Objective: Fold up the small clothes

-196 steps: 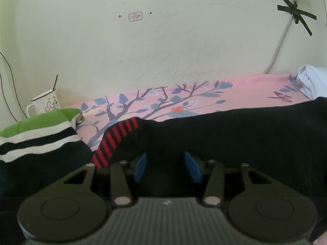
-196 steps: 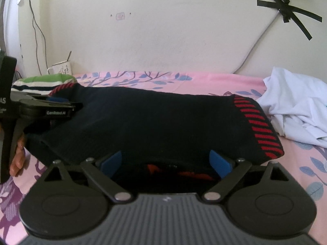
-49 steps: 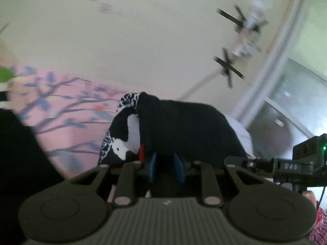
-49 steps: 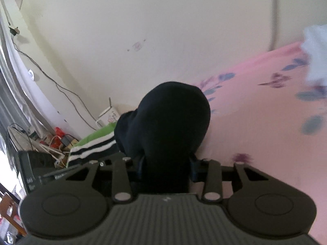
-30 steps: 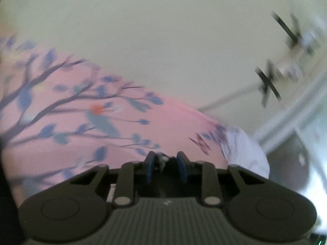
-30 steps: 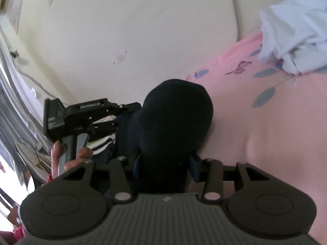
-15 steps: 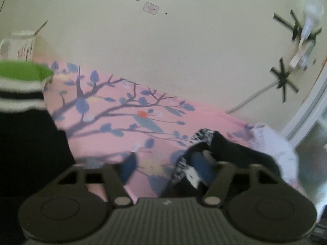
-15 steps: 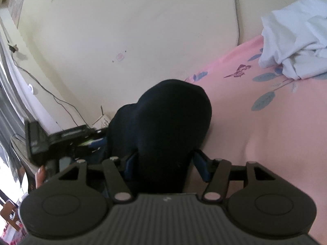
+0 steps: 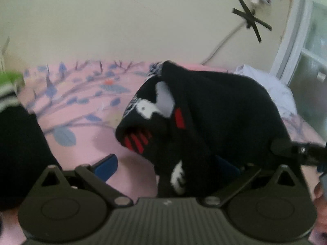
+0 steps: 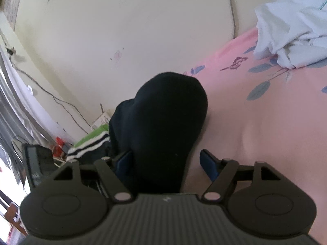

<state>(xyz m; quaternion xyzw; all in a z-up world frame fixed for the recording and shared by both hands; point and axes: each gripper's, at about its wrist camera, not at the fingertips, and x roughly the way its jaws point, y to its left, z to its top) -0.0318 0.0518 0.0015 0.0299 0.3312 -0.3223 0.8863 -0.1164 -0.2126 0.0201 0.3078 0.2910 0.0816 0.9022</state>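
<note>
A small black garment (image 9: 214, 110) with red stripes and white markings lies bunched in a fold on the pink flowered sheet (image 9: 81, 110). My left gripper (image 9: 166, 165) faces it with its jaws wide and still opening. The cloth lies loose between them, covering part of the right pad, while the left pad (image 9: 106, 166) stands well clear. In the right wrist view the same black garment (image 10: 163, 118) sits between the jaws of my right gripper (image 10: 166, 163), which are opening. Its right pad (image 10: 208, 165) has come off the cloth.
A crumpled white garment (image 10: 290, 30) lies at the back right of the bed, near a window frame (image 9: 290, 47). A black garment with green and white stripes (image 10: 90, 143) lies at the left end beside a mug (image 10: 100, 120). A wall runs behind the bed.
Both grippers have spread their jaws and let go of the black garment. The left one has swung and rolled back, so it faces the bunched garment instead of the bare sheet.
</note>
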